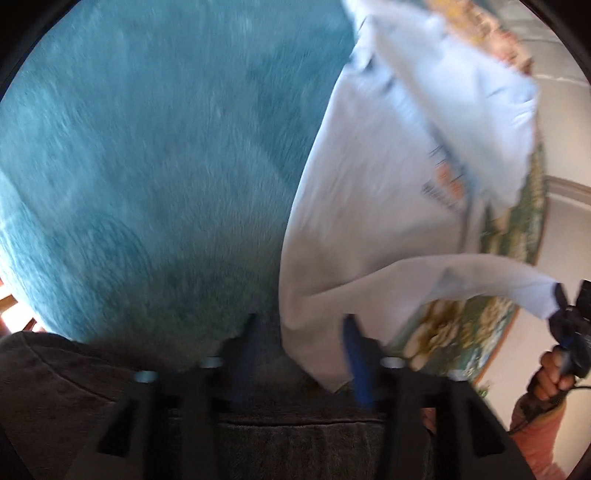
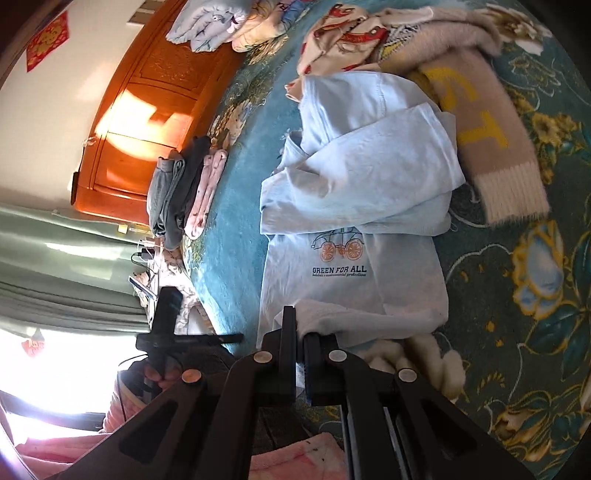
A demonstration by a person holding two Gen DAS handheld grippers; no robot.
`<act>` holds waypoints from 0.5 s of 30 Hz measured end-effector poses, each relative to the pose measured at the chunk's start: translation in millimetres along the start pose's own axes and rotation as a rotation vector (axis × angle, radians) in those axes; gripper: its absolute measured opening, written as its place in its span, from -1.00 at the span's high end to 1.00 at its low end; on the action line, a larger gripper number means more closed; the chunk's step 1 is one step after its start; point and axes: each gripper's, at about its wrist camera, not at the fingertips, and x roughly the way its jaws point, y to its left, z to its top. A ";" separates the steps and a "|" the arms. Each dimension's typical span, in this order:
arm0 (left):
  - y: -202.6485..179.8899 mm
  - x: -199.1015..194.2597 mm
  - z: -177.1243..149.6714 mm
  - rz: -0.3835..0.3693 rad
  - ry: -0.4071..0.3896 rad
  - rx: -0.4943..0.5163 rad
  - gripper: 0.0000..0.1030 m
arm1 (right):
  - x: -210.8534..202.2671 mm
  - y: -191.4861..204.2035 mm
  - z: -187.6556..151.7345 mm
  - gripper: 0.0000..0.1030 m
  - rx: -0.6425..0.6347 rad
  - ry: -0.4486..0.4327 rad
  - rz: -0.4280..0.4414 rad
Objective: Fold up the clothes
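A light blue T-shirt [image 2: 354, 258] printed with a car and "GREEN FOR ALL" lies partly folded on the bed, one sleeve laid across its chest. My right gripper [image 2: 300, 326] is shut on a bunched bit of its near hem; in the left wrist view the right gripper [image 1: 563, 306] holds a stretched corner of the shirt [image 1: 388, 184] off the bed. My left gripper [image 1: 301, 328] is open over the teal blanket [image 1: 147, 166], its blue fingers [image 1: 354, 362] wide apart. A loose fold of the shirt hangs between them against the right finger. The left wrist view is blurred.
A stack of folded clothes [image 2: 184, 192] sits by the wooden headboard [image 2: 140, 110]. A beige knit with yellow letters [image 2: 491, 147] and several loose garments [image 2: 340, 33] lie beyond the shirt. A floral bedspread [image 2: 535, 295] is at the right, curtains [image 2: 55, 258] at the left.
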 end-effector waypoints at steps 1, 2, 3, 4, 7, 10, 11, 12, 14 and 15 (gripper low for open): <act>-4.3 4.0 2.9 0.020 0.013 0.009 -0.14 | 1.2 -2.4 0.5 0.95 0.006 0.000 0.004; -8.3 8.5 5.8 0.046 0.027 0.018 -0.14 | 2.5 -4.0 0.6 0.94 0.011 0.000 0.007; -12.0 13.4 8.9 0.073 0.042 0.028 -0.14 | 4.1 -5.7 0.7 0.94 0.016 0.001 0.011; -14.8 18.3 11.1 0.092 0.058 0.036 -0.14 | 5.7 -7.0 0.7 0.94 0.020 0.002 0.015; -21.9 31.9 10.9 0.100 0.094 0.059 0.02 | 9.7 -8.9 0.5 0.94 0.027 0.005 0.025; -27.7 34.8 6.5 0.097 0.092 0.096 0.91 | 11.8 -10.0 0.9 0.94 0.029 0.009 0.031; -28.8 31.4 5.2 0.082 0.079 0.108 0.93 | 12.1 -10.3 1.0 0.94 0.029 0.011 0.033; -29.1 25.0 3.9 0.052 0.062 0.118 0.94 | 12.3 -10.5 1.1 0.94 0.028 0.013 0.037; -27.2 6.7 0.1 -0.024 0.012 0.137 0.94 | 11.4 -10.9 1.3 0.94 0.026 0.018 0.057; -24.4 -5.3 -2.0 -0.082 -0.020 0.142 0.94 | 9.8 -11.6 1.8 0.94 0.027 0.016 0.074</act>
